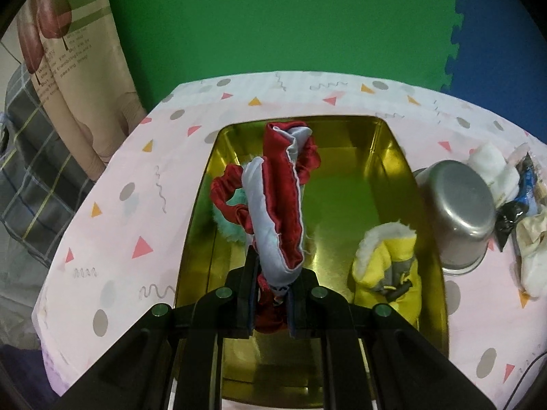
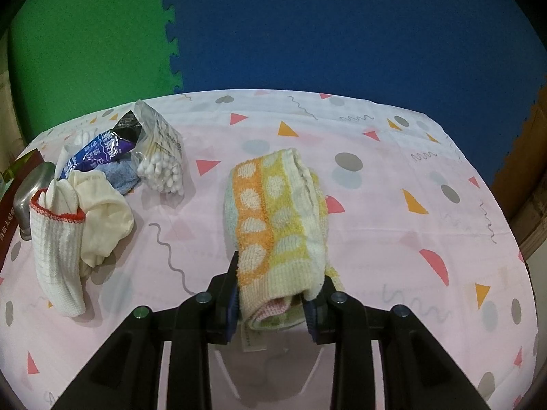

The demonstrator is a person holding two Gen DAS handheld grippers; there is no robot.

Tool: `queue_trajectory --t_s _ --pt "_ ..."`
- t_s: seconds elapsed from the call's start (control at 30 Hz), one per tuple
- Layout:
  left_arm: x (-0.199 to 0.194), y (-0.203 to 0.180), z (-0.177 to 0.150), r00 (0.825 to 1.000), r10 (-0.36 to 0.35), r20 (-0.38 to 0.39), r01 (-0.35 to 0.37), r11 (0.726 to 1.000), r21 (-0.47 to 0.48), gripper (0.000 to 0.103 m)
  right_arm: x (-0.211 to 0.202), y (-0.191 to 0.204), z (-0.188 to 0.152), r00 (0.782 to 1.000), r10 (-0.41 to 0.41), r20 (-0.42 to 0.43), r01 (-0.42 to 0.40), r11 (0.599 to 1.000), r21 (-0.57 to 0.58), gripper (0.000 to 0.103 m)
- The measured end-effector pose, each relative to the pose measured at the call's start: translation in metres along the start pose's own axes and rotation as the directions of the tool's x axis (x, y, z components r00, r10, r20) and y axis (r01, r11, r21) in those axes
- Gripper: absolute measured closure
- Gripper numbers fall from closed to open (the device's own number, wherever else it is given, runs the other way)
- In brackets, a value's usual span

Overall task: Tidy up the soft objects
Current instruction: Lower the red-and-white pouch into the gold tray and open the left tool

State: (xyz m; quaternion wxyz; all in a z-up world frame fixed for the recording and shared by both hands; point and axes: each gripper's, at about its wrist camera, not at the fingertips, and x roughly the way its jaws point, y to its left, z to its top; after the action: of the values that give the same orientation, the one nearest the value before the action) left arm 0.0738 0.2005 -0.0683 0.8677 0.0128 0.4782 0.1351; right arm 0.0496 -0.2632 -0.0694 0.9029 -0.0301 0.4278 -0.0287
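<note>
Both tools tilt down: left tool [image 1: 270, 292] clamps red cloth [image 1: 280, 201] (over tin [image 1: 393, 157]), right tool [image 2: 271, 302] grips towel [image 2: 277, 218]

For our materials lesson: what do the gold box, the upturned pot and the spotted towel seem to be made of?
Gold box: probably tin-plated metal with a glossy finish, since its walls mirror the green backdrop.
Upturned pot: likely aluminium or steel, dull grey with a soft sheen.
Spotted towel: looped terry cloth, probably cotton, matte and fuzzy.

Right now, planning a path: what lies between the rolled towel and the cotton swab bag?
Only bare tablecloth between rolled towel and cotton swab bag, seen in the right wrist view.
</note>
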Motion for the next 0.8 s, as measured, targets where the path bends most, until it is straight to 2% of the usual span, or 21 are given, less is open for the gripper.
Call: queue_trajectory --t_s 0.43,0.57,0.8 --pt "0.017 -0.001 -0.005 0.999 0.006 -0.035 -0.005 1.000 0.014 0.085 0.000 0.002 0.000 1.000 -0.005 -0.002 0.005 1.000 -0.007 0.071" --pt "0.016 -0.001 -0.005 0.999 0.008 -0.036 -0.008 1.000 0.013 0.080 0.000 0.002 0.000 1.000 -0.006 -0.002 0.006 1.000 -0.007 0.071" --pt "0.007 -0.005 -0.006 1.000 0.006 -0.010 -0.006 1.000 0.022 0.064 0.000 0.002 0.001 1.000 -0.008 -0.002 0.008 1.000 -0.009 0.071"
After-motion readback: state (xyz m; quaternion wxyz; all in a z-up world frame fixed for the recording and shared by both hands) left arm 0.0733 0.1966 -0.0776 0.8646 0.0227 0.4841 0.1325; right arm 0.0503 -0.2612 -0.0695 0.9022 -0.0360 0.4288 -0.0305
